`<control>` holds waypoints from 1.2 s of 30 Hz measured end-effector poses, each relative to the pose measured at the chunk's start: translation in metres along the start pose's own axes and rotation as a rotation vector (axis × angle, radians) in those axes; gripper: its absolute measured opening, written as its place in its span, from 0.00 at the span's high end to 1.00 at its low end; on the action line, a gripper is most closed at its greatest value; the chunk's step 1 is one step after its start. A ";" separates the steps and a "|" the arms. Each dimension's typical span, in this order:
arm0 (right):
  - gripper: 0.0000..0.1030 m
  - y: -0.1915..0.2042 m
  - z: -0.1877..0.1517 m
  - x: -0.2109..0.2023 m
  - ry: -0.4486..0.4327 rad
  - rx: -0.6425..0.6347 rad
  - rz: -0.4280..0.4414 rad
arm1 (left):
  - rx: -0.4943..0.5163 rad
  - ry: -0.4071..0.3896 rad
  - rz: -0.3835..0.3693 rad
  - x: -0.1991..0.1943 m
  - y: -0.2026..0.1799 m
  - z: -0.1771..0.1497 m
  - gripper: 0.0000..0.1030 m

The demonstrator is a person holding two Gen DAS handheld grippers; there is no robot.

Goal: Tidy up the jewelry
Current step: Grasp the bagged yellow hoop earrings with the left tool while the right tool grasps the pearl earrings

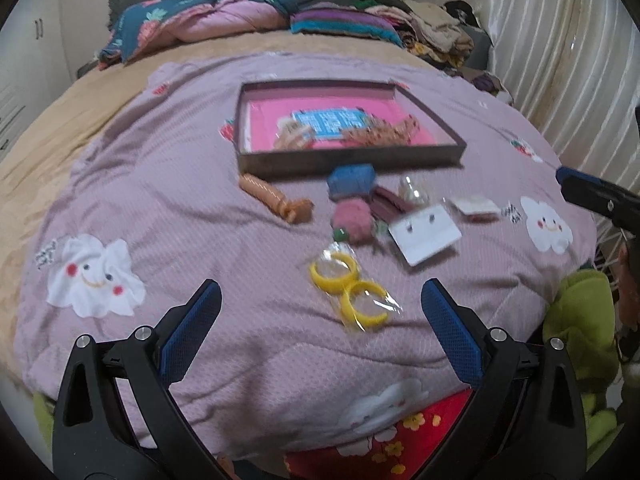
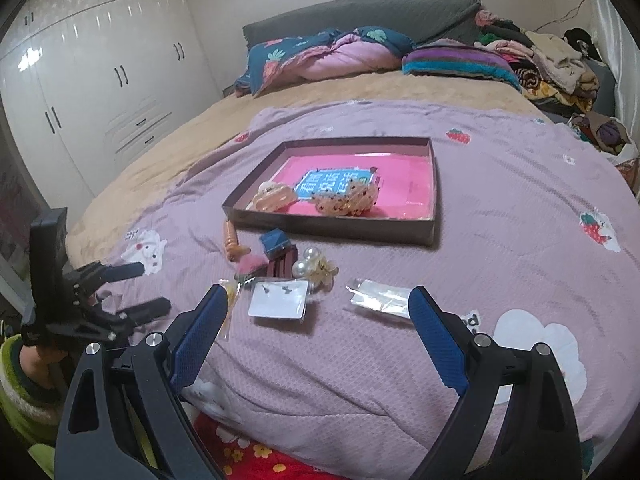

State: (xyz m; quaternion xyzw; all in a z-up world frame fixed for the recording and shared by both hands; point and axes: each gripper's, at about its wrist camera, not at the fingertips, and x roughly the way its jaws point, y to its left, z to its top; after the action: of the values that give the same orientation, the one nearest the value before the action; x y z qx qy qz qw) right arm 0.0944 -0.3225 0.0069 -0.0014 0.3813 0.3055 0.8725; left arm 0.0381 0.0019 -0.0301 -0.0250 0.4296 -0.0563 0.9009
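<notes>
Quilted lilac blanket (image 1: 200, 200) bears cellophane-wrapped yellow rings (image 1: 348, 290); both hand-held grippers, left (image 1: 320, 300) and right (image 2: 318, 306), released, empty.

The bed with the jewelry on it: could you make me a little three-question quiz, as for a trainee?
1. True or false: the yellow rings already lie inside the tray.
2. Which lies nearest the right gripper? A) earring card B) orange hair clip C) blue box
3. Fill in: both the left gripper and the right one are ____ (open/shut).

Key: 1 false, they lie bagged on the quilt; 2 A; 3 open.
</notes>
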 end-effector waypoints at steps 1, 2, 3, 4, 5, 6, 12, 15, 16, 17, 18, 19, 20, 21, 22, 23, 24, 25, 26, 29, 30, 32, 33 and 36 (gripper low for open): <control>0.12 0.000 0.000 0.001 0.004 0.001 0.001 | 0.001 0.009 -0.010 0.003 -0.001 -0.001 0.09; 0.12 -0.001 -0.001 0.003 0.009 0.003 0.002 | 0.000 0.022 -0.022 0.007 -0.002 -0.003 0.09; 0.12 -0.002 -0.002 0.005 0.014 0.005 0.003 | -0.001 0.032 -0.030 0.010 -0.003 -0.004 0.09; 0.12 -0.002 -0.003 0.007 0.020 0.008 0.004 | -0.001 0.043 -0.041 0.015 -0.005 -0.006 0.09; 0.12 -0.003 -0.003 0.008 0.023 0.010 0.005 | -0.001 0.053 -0.049 0.019 -0.007 -0.007 0.09; 0.12 -0.004 -0.003 0.009 0.027 0.013 0.007 | 0.000 0.066 -0.058 0.025 -0.010 -0.008 0.09; 0.12 -0.010 -0.001 0.026 0.055 0.015 0.001 | 0.007 0.098 -0.058 0.053 -0.021 -0.008 0.09; 0.12 -0.010 0.003 0.038 0.075 -0.002 -0.014 | 0.022 0.094 -0.027 0.062 -0.023 -0.007 0.23; 0.12 -0.010 0.004 0.044 0.085 -0.009 -0.017 | 0.024 0.096 -0.022 0.064 -0.023 -0.007 0.27; 0.12 -0.010 0.005 0.050 0.095 -0.017 -0.021 | 0.026 0.098 -0.019 0.067 -0.023 -0.006 0.32; 0.12 -0.009 0.007 0.056 0.105 -0.024 -0.021 | 0.032 0.097 -0.010 0.069 -0.022 -0.006 0.38; 0.12 -0.008 0.008 0.064 0.118 -0.034 -0.018 | 0.036 0.096 -0.003 0.071 -0.021 -0.006 0.40; 0.12 -0.007 0.008 0.070 0.128 -0.040 -0.018 | 0.033 0.096 -0.005 0.072 -0.020 -0.006 0.41; 0.12 -0.006 0.010 0.079 0.142 -0.047 -0.014 | 0.029 0.095 -0.011 0.072 -0.018 -0.006 0.46; 0.12 -0.005 0.011 0.085 0.152 -0.049 -0.008 | 0.031 0.091 -0.009 0.071 -0.017 -0.005 0.47; 0.12 -0.005 0.013 0.091 0.162 -0.047 -0.004 | 0.031 0.087 -0.007 0.070 -0.016 -0.005 0.49; 0.12 -0.005 0.015 0.099 0.174 -0.040 0.004 | 0.029 0.085 -0.009 0.069 -0.015 -0.005 0.50; 0.13 -0.005 0.016 0.103 0.179 -0.032 0.014 | 0.025 0.083 -0.012 0.069 -0.013 -0.005 0.51; 0.16 -0.006 0.018 0.109 0.189 -0.021 0.029 | 0.022 0.079 -0.012 0.068 -0.012 -0.005 0.52; 0.26 -0.008 0.023 0.126 0.223 0.017 0.055 | 0.013 0.074 -0.016 0.064 -0.008 -0.005 0.55; 0.29 -0.009 0.025 0.131 0.234 0.024 0.057 | 0.006 0.072 -0.020 0.063 -0.005 -0.005 0.55; 0.35 -0.008 0.028 0.140 0.256 0.033 0.073 | -0.004 0.067 -0.020 0.060 -0.002 -0.005 0.56; 0.38 -0.008 0.029 0.144 0.264 0.035 0.080 | -0.011 0.064 -0.021 0.058 0.000 -0.005 0.56; 0.47 -0.009 0.027 0.157 0.309 0.058 0.086 | -0.025 0.059 -0.018 0.055 0.006 -0.004 0.56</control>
State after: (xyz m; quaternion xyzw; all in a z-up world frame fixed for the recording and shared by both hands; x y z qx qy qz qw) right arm 0.1997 -0.2401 -0.0806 -0.0069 0.5194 0.3274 0.7893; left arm 0.0703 0.0011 -0.0757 -0.0383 0.4564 -0.0599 0.8869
